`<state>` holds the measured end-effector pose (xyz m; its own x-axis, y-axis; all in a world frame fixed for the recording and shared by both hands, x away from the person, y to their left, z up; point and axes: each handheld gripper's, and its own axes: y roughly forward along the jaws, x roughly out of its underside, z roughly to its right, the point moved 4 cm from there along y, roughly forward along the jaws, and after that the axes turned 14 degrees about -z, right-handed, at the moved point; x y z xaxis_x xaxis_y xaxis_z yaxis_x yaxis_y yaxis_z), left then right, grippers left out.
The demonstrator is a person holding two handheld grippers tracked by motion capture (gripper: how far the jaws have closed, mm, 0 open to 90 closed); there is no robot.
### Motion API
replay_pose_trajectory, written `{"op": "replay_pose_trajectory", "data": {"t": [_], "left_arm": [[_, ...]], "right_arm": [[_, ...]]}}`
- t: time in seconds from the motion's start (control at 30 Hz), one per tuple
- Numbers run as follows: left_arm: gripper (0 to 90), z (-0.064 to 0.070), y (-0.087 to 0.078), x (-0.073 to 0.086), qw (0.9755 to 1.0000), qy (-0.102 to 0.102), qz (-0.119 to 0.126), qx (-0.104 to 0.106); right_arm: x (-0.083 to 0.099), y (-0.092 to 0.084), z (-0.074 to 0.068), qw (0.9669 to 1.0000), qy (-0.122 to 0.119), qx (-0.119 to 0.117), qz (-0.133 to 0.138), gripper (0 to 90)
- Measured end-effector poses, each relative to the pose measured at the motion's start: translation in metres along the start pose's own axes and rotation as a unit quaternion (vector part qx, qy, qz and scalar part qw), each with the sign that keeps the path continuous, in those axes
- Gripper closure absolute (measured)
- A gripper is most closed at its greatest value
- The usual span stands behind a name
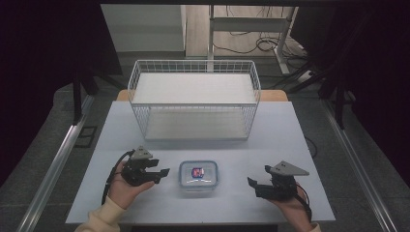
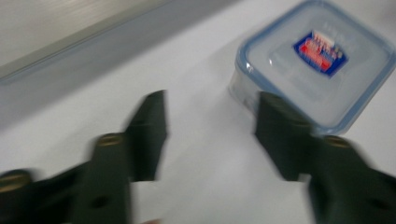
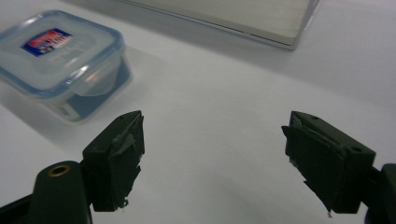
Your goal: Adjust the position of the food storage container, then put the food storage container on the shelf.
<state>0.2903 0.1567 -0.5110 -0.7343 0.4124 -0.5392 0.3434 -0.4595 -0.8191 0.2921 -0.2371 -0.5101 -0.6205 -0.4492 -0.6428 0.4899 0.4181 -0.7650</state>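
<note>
**Both grippers open beside the lidded container**

Left gripper (image 1: 163, 172) is held in the person's left hand (image 1: 124, 187) above the white table (image 1: 270, 135), and its two black jaws stand apart with nothing between them. It points to the right in the high view, toward the small clear container (image 1: 198, 176), and its jaw tips are near the container's left side but they do not touch it. In the left gripper view (image 2: 210, 121) the picture is blurred; the container (image 2: 315, 63) lies ahead and to the right of the jaws, and one jaw covers a little of its near corner. I cannot tell from this view whether that jaw touches the container.

Right gripper (image 1: 252, 184) is in the person's right hand (image 1: 292, 205), on the other side of the container, and it points to the left in the high view. Its jaws are also wide apart and hold nothing. It is farther from the container than the left gripper. In the right gripper view (image 3: 212, 135) the container (image 3: 60, 60) lies ahead and to the left of the jaws, well apart from them, with bare table between the two jaws.

The container lies flat on the table between the two grippers, near the front edge. Its lid has a blue rim and a red and blue label (image 1: 197, 171) in the middle. Behind it stands a white wire basket (image 1: 193, 65).
</note>
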Motion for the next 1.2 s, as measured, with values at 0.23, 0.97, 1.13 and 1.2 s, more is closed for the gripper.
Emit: {"op": "replay_pose_trajectory", "data": {"t": [0.23,0.97,1.13,1.2], "left_arm": [[19.9,0.007,0.0,0.009,0.9988,-0.024,0.004,0.043],[11.0,0.011,-0.001,0.012,0.9979,-0.029,0.018,0.055],[10.6,0.009,-0.005,0.011,0.9969,-0.042,0.026,0.061],[10.3,0.007,-0.006,0.011,0.9952,-0.055,0.03,0.076]], "right_arm": [[-0.001,0.002,-0.007,0.9992,0.0,-0.039,0.006,19.7],[-0.004,0.003,-0.014,0.9955,0.007,-0.094,0.012,19.3],[-0.004,0.005,-0.019,0.9951,0.001,-0.099,0.007,18.3],[-0.008,0.005,-0.024,0.9945,0.0,-0.105,0.008,17.9]]}}
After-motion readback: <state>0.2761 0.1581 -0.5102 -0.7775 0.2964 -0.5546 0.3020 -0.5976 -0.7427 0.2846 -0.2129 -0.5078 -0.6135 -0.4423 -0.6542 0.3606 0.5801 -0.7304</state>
